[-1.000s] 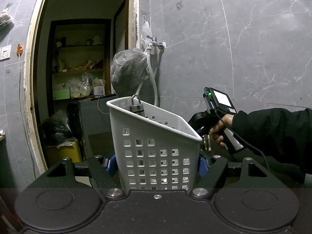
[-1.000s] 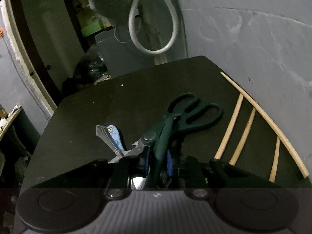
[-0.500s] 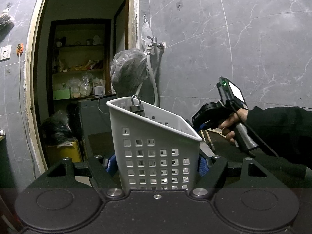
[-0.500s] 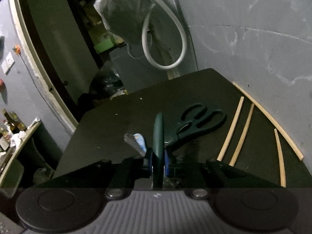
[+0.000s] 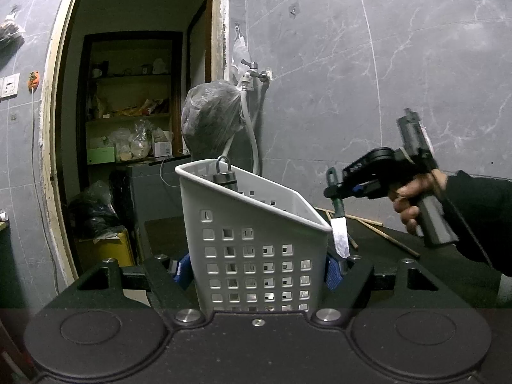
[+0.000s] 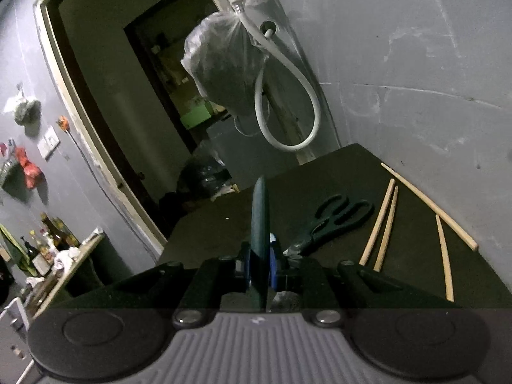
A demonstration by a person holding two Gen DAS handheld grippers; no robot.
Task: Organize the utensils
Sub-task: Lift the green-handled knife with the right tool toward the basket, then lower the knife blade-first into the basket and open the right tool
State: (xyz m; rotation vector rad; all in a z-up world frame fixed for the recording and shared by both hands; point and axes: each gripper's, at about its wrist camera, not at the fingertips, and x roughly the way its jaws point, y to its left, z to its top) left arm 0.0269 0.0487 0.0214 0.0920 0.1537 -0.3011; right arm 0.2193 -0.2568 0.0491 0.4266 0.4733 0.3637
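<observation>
Green-handled knife (image 5: 338, 214) hangs blade-down in the right tool (image 5: 334, 191), pads pinched tight on the handle; carried point-low so it can drop upright into the white plastic caddy (image 5: 256, 243). Left tool (image 5: 257, 267) clamps the caddy's perforated walls, holding it steady just beside the blade, mouth tilted toward it. One dark-capped item (image 5: 224, 177) already stands inside. Scissors (image 6: 336, 220) and wooden chopsticks (image 6: 382, 224) lie on the dark counter (image 6: 320, 179), likely next.
</observation>
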